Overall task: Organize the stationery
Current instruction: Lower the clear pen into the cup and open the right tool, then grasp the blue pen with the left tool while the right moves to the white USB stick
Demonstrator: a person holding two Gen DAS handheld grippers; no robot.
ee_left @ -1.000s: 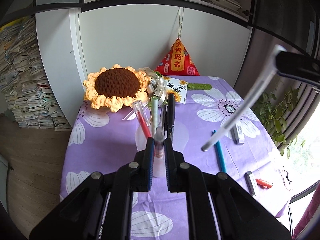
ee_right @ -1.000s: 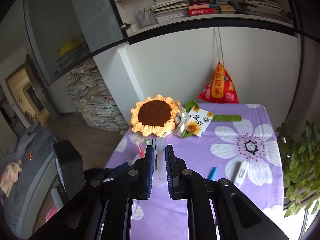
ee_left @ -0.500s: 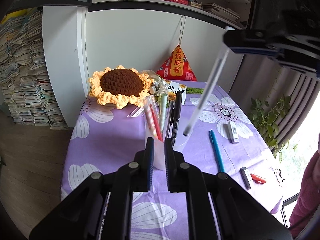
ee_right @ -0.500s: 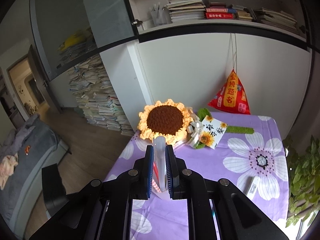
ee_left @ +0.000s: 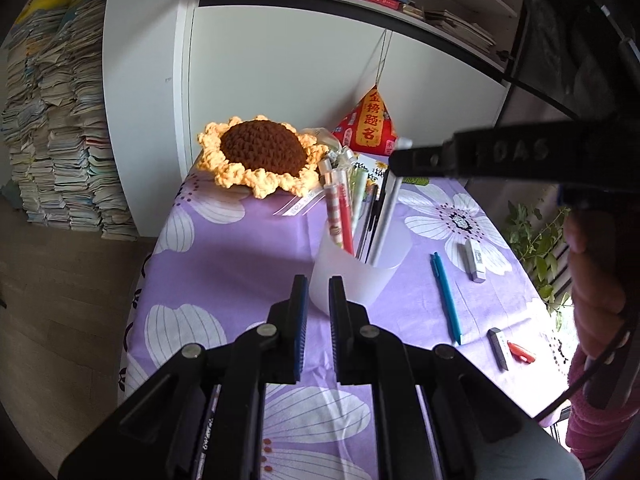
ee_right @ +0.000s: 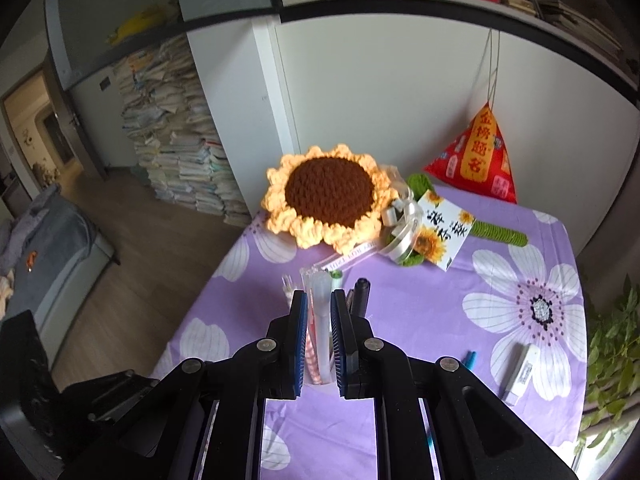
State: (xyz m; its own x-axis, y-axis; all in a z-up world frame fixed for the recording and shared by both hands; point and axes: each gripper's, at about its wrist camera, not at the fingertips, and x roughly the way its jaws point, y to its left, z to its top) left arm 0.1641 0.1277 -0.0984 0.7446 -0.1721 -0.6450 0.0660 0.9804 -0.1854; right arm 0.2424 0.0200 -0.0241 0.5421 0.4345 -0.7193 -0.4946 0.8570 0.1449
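A frosted white pen cup (ee_left: pixel 360 272) stands on the purple flowered tablecloth (ee_left: pixel 224 264) and holds several pens. My right gripper (ee_right: pixel 319 312) is shut on a white pen (ee_right: pixel 321 320). In the left wrist view that white pen (ee_left: pixel 386 216) stands with its lower end inside the cup, and the right gripper's fingers (ee_left: pixel 424 158) clamp its top. My left gripper (ee_left: pixel 318 292) is just in front of the cup, jaws nearly closed and empty.
A teal pen (ee_left: pixel 446 292), a white eraser (ee_left: pixel 476 254), a grey stick (ee_left: pixel 498 348) and a small red item (ee_left: pixel 520 352) lie right of the cup. A crochet sunflower (ee_left: pixel 260 152), a red pyramid pouch (ee_left: pixel 370 124) and a card (ee_right: pixel 444 232) sit at the back.
My right gripper has carried the white pen over the cup and lowered its tip into it. My left gripper has pulled back from the cup.
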